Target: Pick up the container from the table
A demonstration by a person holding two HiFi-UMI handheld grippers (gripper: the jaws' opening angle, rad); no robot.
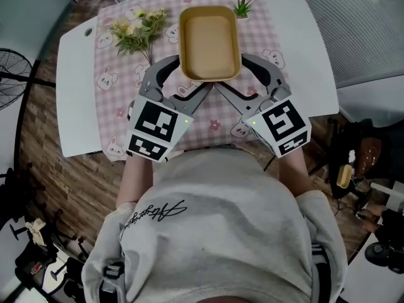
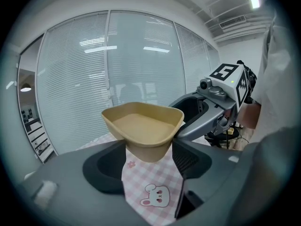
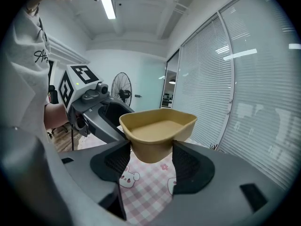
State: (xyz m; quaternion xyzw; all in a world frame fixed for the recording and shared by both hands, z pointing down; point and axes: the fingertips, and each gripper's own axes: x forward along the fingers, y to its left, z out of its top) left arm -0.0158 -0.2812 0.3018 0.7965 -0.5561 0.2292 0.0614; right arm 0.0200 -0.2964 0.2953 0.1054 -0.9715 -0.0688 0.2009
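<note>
A tan, rounded rectangular container [image 1: 209,41] hangs empty above the pink checked cloth [image 1: 120,96], clear of it. My left gripper [image 1: 187,74] is shut on its near left corner and my right gripper [image 1: 232,74] on its near right corner. In the left gripper view the container [image 2: 143,128] sits wedged between the two dark pads [image 2: 187,159], with the cloth showing below it. The right gripper view shows the container [image 3: 157,131] pinched the same way between its pads [image 3: 117,160].
The white table [image 1: 76,106] carries the cloth, a bunch of pale flowers [image 1: 136,27] at the back left and a small green plant [image 1: 242,6] at the back. A fan [image 1: 9,74] stands on the floor at left. Window blinds [image 2: 117,65] lie beyond the table.
</note>
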